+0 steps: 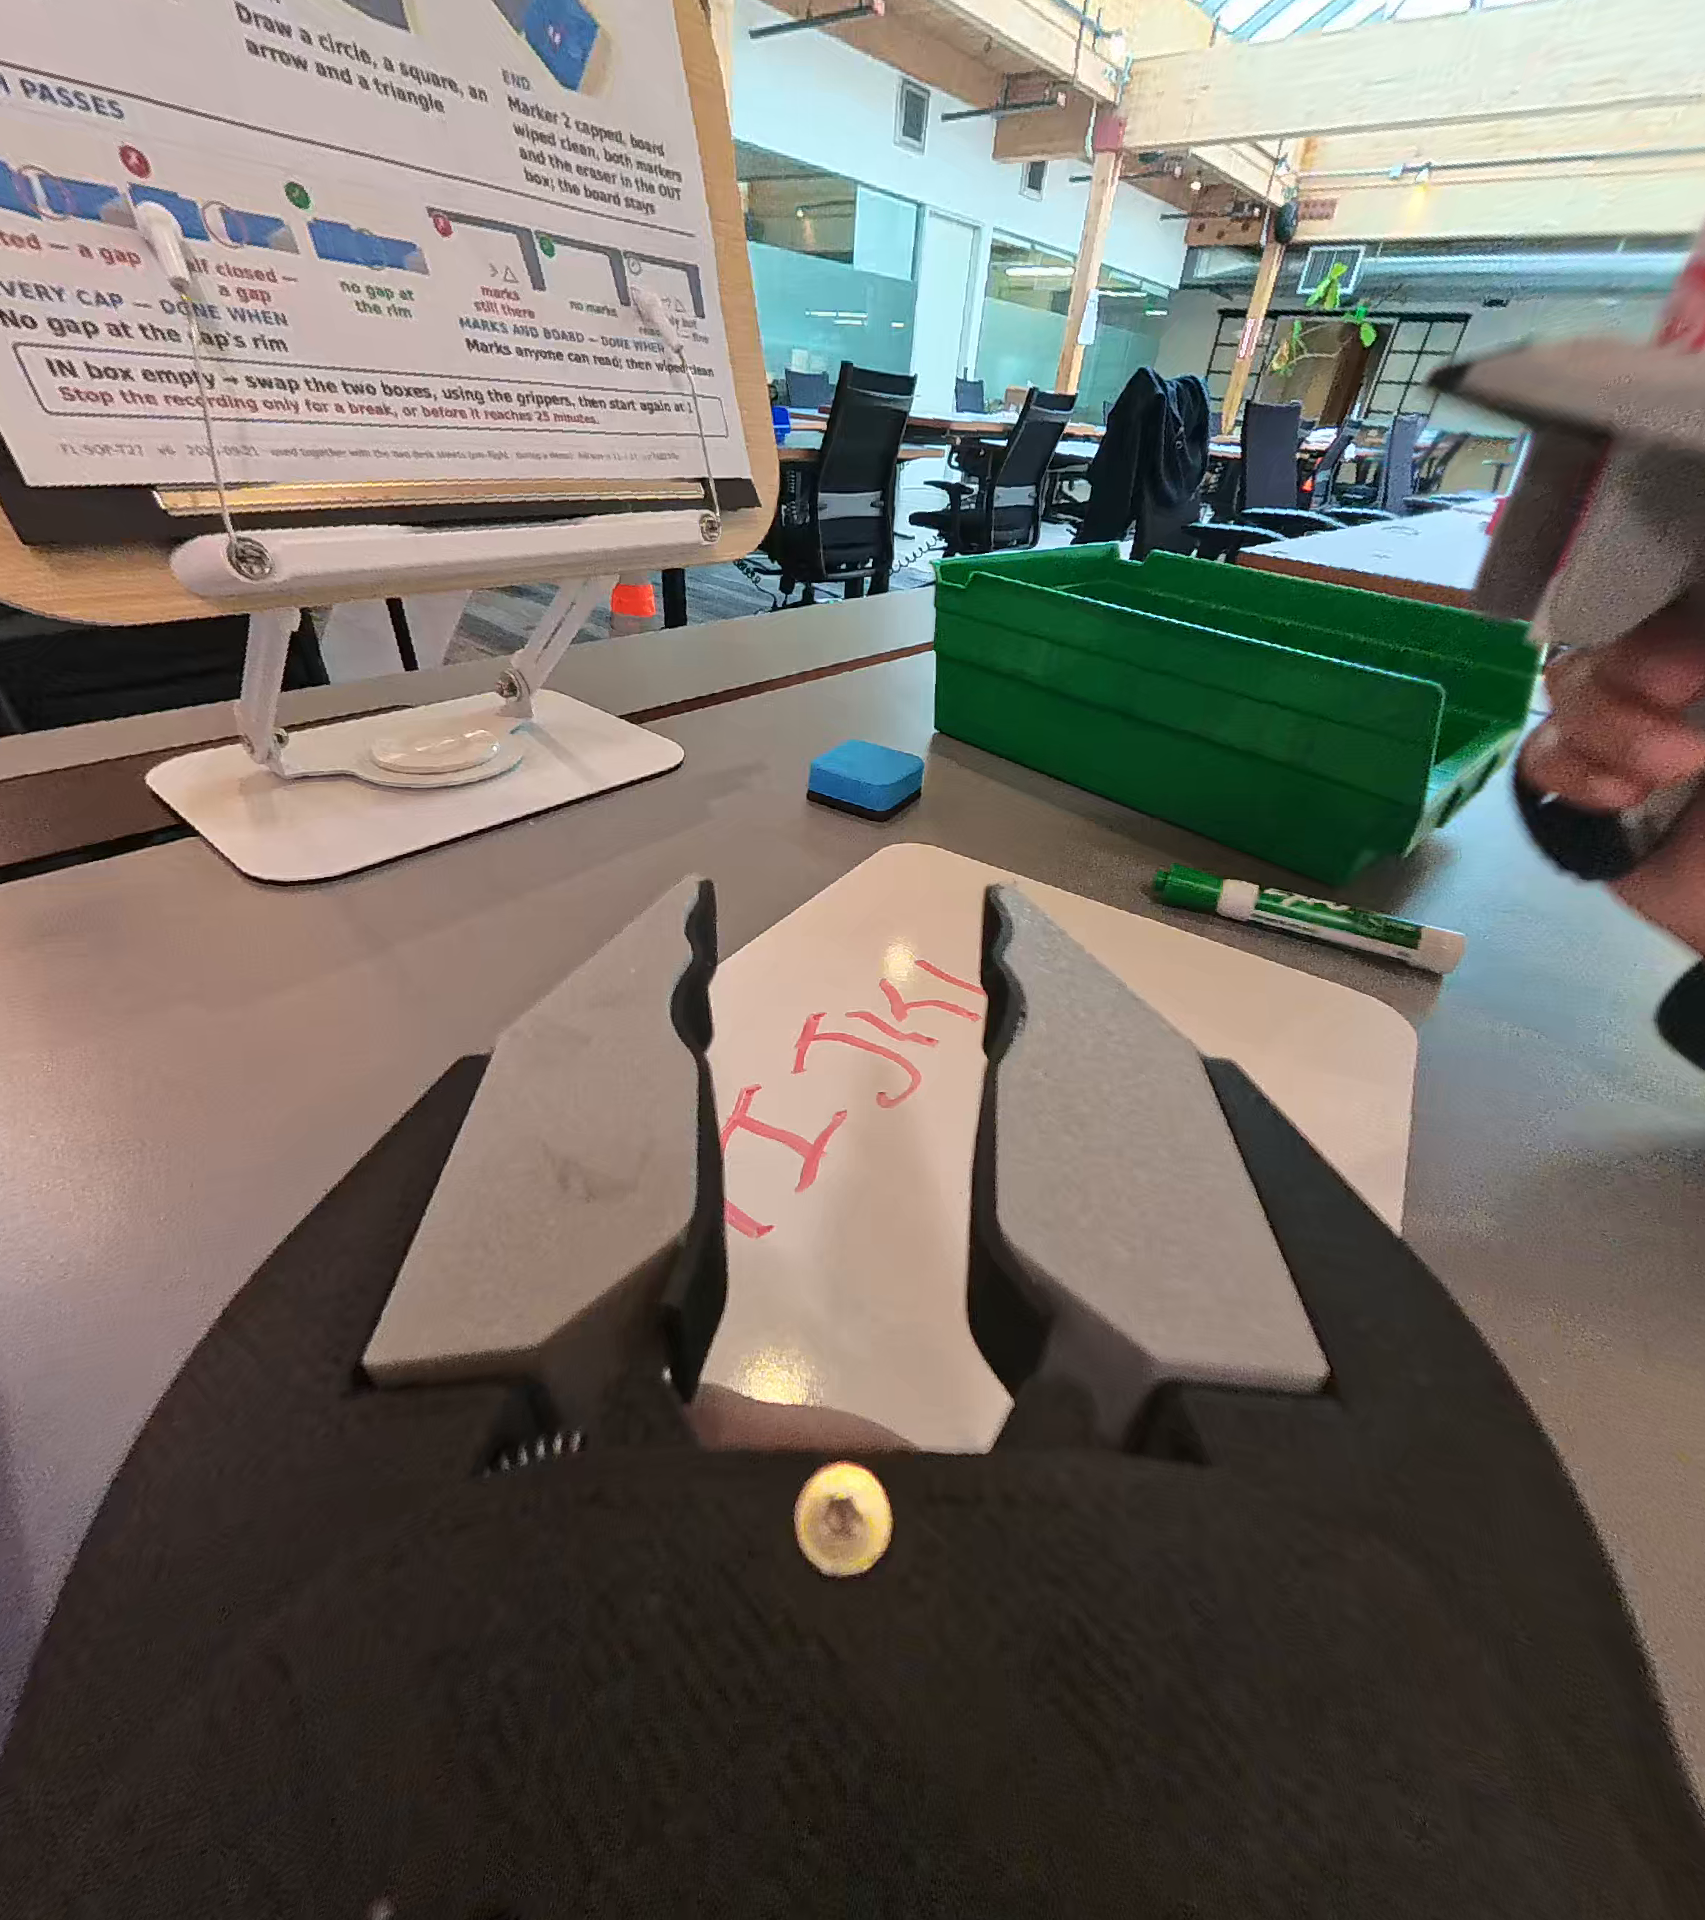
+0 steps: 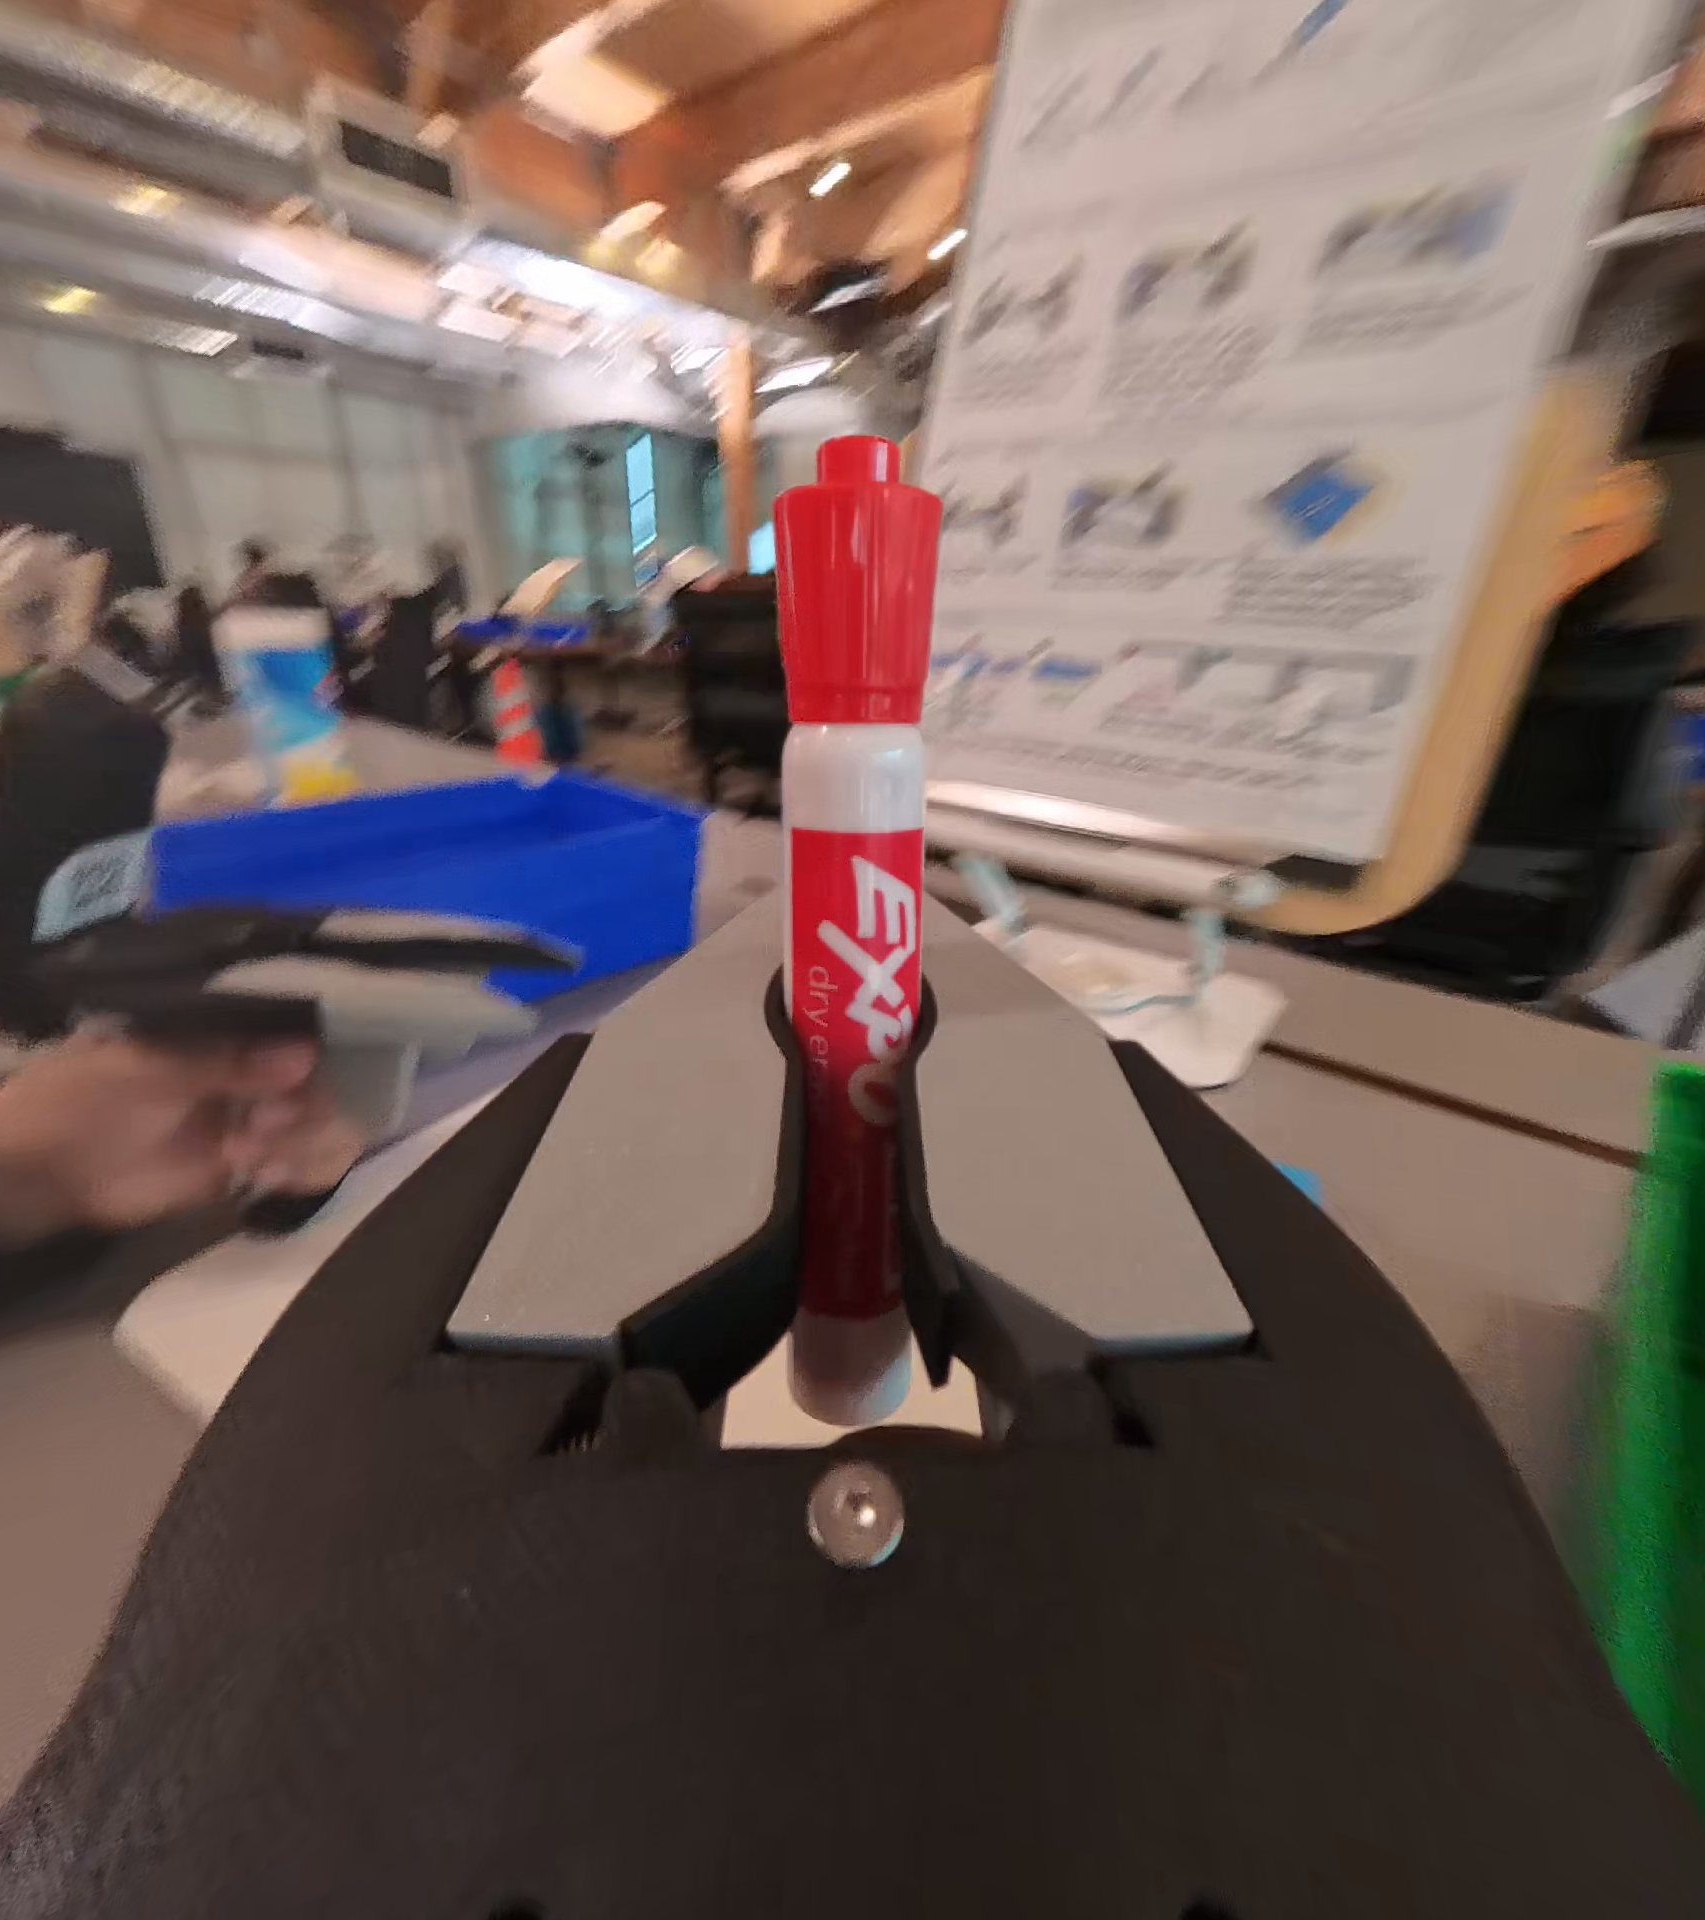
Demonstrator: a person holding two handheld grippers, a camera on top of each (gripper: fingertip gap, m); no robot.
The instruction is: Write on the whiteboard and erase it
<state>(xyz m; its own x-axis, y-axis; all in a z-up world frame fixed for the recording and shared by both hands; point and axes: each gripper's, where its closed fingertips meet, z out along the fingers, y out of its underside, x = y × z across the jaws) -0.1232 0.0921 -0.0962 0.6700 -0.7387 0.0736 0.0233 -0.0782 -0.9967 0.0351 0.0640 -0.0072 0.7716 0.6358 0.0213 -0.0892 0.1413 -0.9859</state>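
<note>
A small white whiteboard (image 1: 1243,1060) lies flat on the grey table and bears red marks (image 1: 827,1101). My left gripper (image 1: 848,914) is open and empty, hovering low over the board with its fingers either side of the marks. My right gripper (image 2: 853,997) is shut on a capped red marker (image 2: 853,727), which stands upright between its fingers. In the left wrist view the right gripper (image 1: 1637,488) is raised at the far right, held by a hand. A blue eraser (image 1: 864,779) sits beyond the board. A capped green marker (image 1: 1305,920) lies to the board's right.
A green bin (image 1: 1191,696) stands at the back right of the table. A blue bin (image 2: 432,862) sits to the left in the right wrist view. An instruction sheet on a white stand (image 1: 412,769) stands at the back left. Office chairs and desks fill the room behind. The left gripper's tips are roughly 20 centimetres from the right gripper's.
</note>
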